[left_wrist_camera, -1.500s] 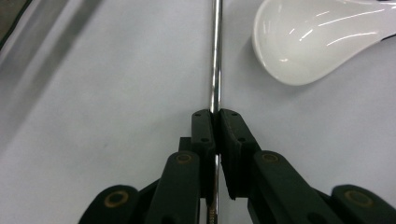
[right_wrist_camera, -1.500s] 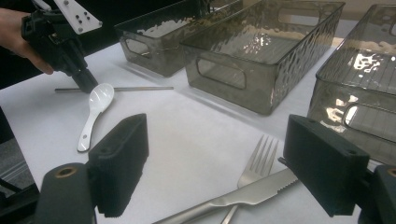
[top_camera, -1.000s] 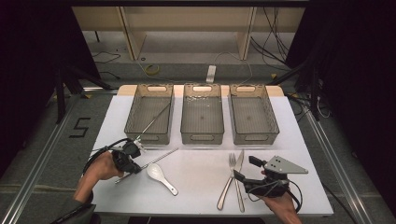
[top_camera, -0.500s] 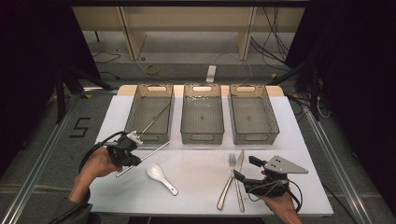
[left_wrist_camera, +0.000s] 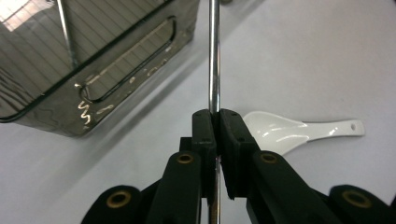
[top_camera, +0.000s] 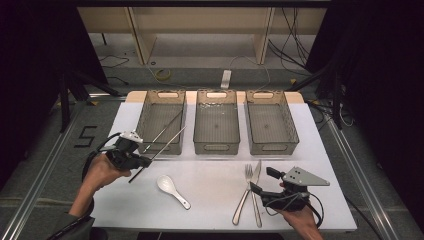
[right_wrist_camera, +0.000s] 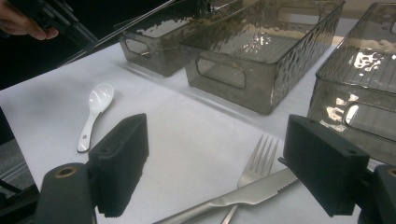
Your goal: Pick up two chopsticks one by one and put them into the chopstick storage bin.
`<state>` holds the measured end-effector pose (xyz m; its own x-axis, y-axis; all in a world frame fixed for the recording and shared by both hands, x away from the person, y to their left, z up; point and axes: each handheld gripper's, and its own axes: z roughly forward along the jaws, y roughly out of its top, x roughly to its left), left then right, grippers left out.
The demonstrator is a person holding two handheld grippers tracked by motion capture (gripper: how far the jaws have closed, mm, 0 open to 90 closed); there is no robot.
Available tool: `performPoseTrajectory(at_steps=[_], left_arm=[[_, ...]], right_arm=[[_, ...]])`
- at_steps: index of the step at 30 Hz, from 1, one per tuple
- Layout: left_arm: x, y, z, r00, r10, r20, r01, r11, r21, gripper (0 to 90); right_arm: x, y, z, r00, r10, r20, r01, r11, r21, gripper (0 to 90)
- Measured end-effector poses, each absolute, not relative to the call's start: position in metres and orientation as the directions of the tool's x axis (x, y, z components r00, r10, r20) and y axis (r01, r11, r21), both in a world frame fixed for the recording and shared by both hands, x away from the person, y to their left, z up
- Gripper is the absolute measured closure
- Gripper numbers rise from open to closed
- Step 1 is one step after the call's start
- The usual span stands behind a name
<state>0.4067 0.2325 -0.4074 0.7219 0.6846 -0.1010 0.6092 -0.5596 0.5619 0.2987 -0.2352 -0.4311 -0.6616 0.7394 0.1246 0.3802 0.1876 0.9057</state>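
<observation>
My left gripper (top_camera: 146,161) (left_wrist_camera: 217,114) is shut on a thin metal chopstick (top_camera: 165,146) (left_wrist_camera: 214,56), held slanted above the table. The chopstick's far tip reaches over the near rim of the left bin (top_camera: 145,120) (left_wrist_camera: 56,88). A second chopstick (top_camera: 167,127) (left_wrist_camera: 65,28) leans inside that bin. A white ceramic spoon (top_camera: 172,190) (left_wrist_camera: 289,133) (right_wrist_camera: 95,108) lies on the white table (top_camera: 215,175). My right gripper (top_camera: 263,181) (right_wrist_camera: 222,158) stands open near the front edge, with nothing between its jaws. A fork (top_camera: 244,194) (right_wrist_camera: 256,167) and a knife (top_camera: 256,192) (right_wrist_camera: 233,198) lie just left of it.
Three smoked clear bins stand in a row at the back; the middle bin (top_camera: 216,147) (right_wrist_camera: 261,100) and right bin (top_camera: 295,130) (right_wrist_camera: 327,98) hold nothing. A person's hand (right_wrist_camera: 21,23) and the left gripper show at the top left of the right gripper view.
My left gripper has lifted the chopstick off the table and carried it back toward the left bin. The right gripper has not moved.
</observation>
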Motion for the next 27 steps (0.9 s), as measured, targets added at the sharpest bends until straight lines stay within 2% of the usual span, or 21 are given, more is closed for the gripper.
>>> performPoseTrajectory(at_steps=[5, 15, 27], left_arm=[[0.410, 0.236, -0.404, 0.685, 0.717, -0.126, 0.631, -0.499, 0.593, 84.4], [0.419, 0.237, -0.395, 0.628, 0.769, -0.118, 0.636, -0.421, 0.647, 84.4], [0.447, 0.235, -0.387, 0.576, 0.804, -0.148, 0.650, -0.340, 0.680, 84.4]], right_arm=[[0.299, -0.235, -0.431, -0.662, 0.740, 0.123, 0.380, 0.190, 0.905, 23.2], [0.299, -0.235, -0.432, -0.660, 0.741, 0.127, 0.385, 0.188, 0.904, 23.2], [0.300, -0.237, -0.434, -0.653, 0.745, 0.137, 0.395, 0.181, 0.901, 23.1]])
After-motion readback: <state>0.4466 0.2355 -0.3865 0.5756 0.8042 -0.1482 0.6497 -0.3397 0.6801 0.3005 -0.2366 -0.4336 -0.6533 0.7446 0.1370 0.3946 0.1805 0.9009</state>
